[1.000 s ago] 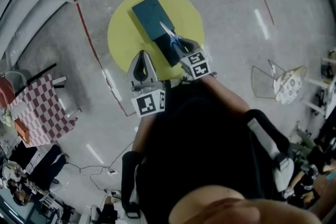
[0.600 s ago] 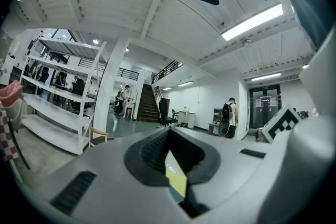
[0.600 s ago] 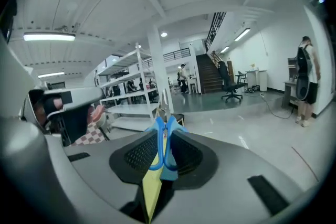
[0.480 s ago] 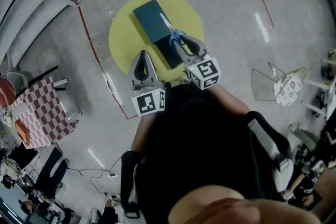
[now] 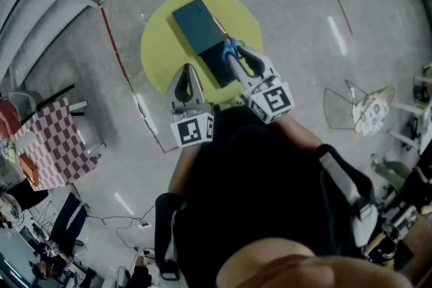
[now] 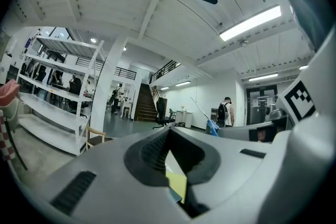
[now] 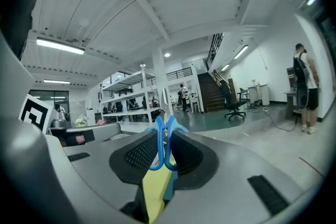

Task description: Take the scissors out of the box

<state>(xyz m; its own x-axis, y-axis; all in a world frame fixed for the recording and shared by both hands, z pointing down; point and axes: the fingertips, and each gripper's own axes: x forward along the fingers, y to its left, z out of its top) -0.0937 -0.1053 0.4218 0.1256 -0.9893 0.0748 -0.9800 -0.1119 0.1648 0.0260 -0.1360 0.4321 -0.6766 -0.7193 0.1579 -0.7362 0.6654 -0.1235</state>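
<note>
Left gripper (image 5: 186,71): level, nose over the near edge of the round table (image 5: 158,50); jaws closed tip to tip, nothing between them, only a sliver of yellow tabletop seen through the gap. Marker cube (image 5: 191,130) at its rear, close against the dark-clothed torso.

Right gripper (image 5: 233,54): angled slightly downward, reaching further over the table than the left; jaws clamped on the blue handles of the scissors (image 5: 228,44). Blades closed, pointing away from the body, held in the air over the box (image 5: 194,23).

Box flat near the middle of the table, long side running diagonally away. Grey floor (image 5: 297,10) all round, a thin red line across it. Far left, a table under a checked cloth (image 5: 50,141); far right, a wire-frame chair (image 5: 361,104). In the gripper views: open hall, white shelving, a staircase, strip lights.

Tabletop plain matte yellow. Box dark teal, rectangular. Jaw pads black, ribbed; gripper bodies smooth grey plastic. Scissor handles glossy blue loops (image 7: 163,139), blades pale metal.
</note>
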